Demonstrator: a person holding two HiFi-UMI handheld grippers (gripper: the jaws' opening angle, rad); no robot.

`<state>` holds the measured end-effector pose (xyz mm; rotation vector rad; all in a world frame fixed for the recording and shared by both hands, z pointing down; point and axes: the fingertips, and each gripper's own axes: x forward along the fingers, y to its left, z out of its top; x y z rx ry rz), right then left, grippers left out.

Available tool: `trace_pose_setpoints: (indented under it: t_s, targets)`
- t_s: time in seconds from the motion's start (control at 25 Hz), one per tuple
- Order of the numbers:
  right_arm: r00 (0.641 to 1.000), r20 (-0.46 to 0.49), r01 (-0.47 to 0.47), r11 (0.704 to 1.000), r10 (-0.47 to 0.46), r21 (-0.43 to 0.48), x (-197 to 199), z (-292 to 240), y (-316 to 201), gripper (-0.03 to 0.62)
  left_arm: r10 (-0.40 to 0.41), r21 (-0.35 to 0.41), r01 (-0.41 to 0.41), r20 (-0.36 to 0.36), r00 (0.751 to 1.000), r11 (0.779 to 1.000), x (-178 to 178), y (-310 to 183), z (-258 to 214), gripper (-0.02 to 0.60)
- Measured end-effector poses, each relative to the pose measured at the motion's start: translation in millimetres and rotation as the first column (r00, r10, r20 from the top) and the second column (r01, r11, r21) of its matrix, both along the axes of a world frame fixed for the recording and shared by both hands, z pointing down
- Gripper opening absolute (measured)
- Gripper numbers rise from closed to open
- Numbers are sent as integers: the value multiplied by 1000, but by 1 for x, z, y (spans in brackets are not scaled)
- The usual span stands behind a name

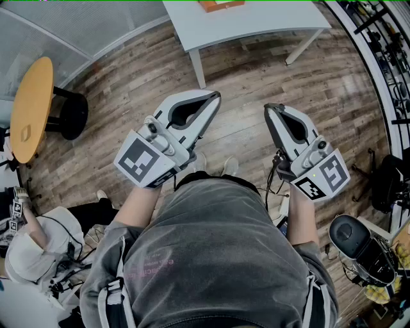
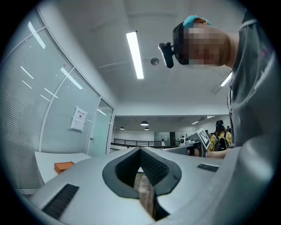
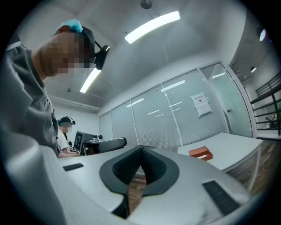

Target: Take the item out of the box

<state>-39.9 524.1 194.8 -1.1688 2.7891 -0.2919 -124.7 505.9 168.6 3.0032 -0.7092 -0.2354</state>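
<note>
An orange box [image 1: 220,5] lies on the white table [image 1: 256,22] at the top of the head view; it shows small as the orange box [image 2: 64,166] in the left gripper view and the orange box [image 3: 200,153] in the right gripper view. My left gripper [image 1: 214,96] and right gripper [image 1: 269,109] are held at waist height over the wooden floor, well short of the table. Both point up and forward. Each has its jaws together with nothing between them.
A round yellow table [image 1: 29,106] on a black stand is at the left. A seated person [image 1: 29,246] is at lower left, and a black chair [image 1: 359,246] at lower right. Glass partition walls run behind the white table.
</note>
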Motion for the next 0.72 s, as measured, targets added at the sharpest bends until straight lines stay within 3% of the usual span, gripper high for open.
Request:
trace_pose_setpoints:
  t_s: [0.36,0.72]
  targets:
    - [1000,-1,7,1000,-7,-4,4,2,1,2,-17,-9,17,1,1000,1000,3,1,3,11]
    - [1000,6,19,998,-19,-63,20,17,-4,3,-59,-35,60,21,998,998,14,-1,16,11]
